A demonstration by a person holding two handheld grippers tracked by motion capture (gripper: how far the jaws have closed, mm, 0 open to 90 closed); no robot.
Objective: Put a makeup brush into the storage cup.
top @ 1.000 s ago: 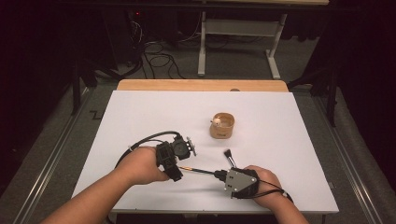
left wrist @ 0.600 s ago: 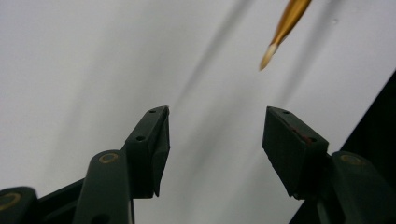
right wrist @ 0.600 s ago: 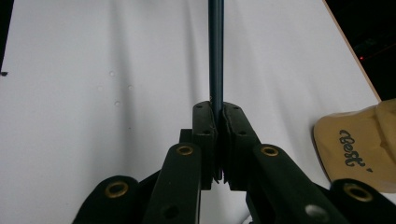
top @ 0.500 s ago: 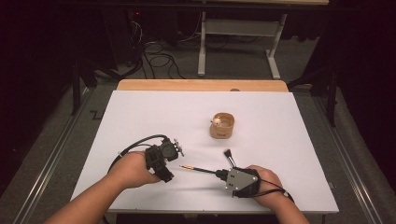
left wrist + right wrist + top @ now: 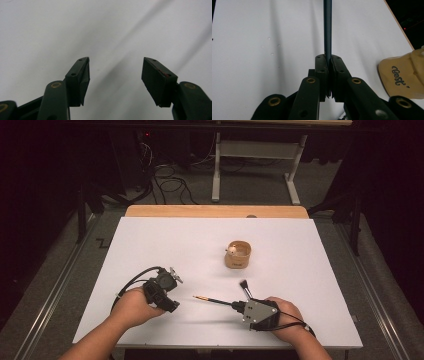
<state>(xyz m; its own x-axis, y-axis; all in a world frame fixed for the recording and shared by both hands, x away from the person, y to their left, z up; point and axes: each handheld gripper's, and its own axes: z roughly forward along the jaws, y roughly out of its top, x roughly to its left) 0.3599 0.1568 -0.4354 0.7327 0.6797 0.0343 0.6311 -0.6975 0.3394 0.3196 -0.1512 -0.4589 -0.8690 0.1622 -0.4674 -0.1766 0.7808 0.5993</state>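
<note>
A tan wooden cup (image 5: 238, 255) stands on the white table (image 5: 150, 245), beyond a second brush (image 5: 245, 288).

A white table top (image 5: 165, 245) fills the middle of the room, with a strip of pale wood (image 5: 215, 211) along its far edge. Grey carpet floor (image 5: 260, 185) lies around it, dim at the sides. Beyond stands a white metal desk frame (image 5: 252, 170), and black cables (image 5: 170, 182) coil on the floor in the dark.
</note>
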